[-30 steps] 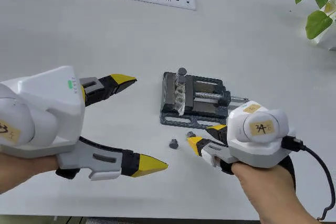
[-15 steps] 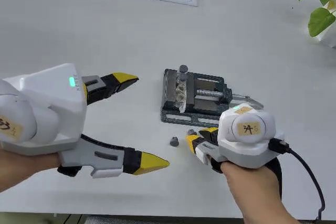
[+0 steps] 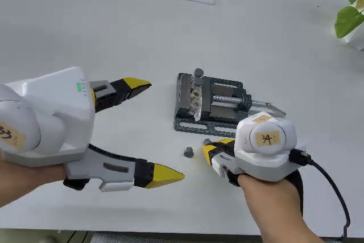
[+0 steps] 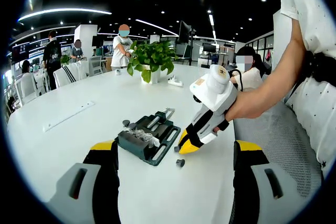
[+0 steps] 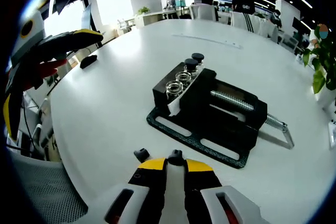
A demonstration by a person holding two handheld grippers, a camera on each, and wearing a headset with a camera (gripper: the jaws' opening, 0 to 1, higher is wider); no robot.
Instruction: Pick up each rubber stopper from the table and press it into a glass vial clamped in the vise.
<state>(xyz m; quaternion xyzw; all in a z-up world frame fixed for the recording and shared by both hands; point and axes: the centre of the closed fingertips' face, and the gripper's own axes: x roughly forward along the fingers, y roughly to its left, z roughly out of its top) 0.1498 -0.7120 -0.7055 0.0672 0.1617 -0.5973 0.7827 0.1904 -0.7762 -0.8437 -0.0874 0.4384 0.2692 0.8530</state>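
White bench point(image 3: 273, 38), open office behind; your left gripper point(image 3: 159, 129) sits nearest, jaws wide apart, holding nothing; your right gripper point(image 5: 176, 166) is down at table level, jaws closed in on a gripped stopper point(image 5: 176, 156), looks pinched; loose stopper point(image 5: 140, 154) lies just beside it; beyond, vise point(image 5: 210, 111) clamps the vials point(image 5: 183, 76); far two look capped, near two open; roughly half done, two presses left.

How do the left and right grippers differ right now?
The left gripper has jaws spread wide, empty; the right gripper has jaws nearly together with a stopper between the tips. Left is held well clear of the vise; right is low at the table, close by it. Both have yellow tips.
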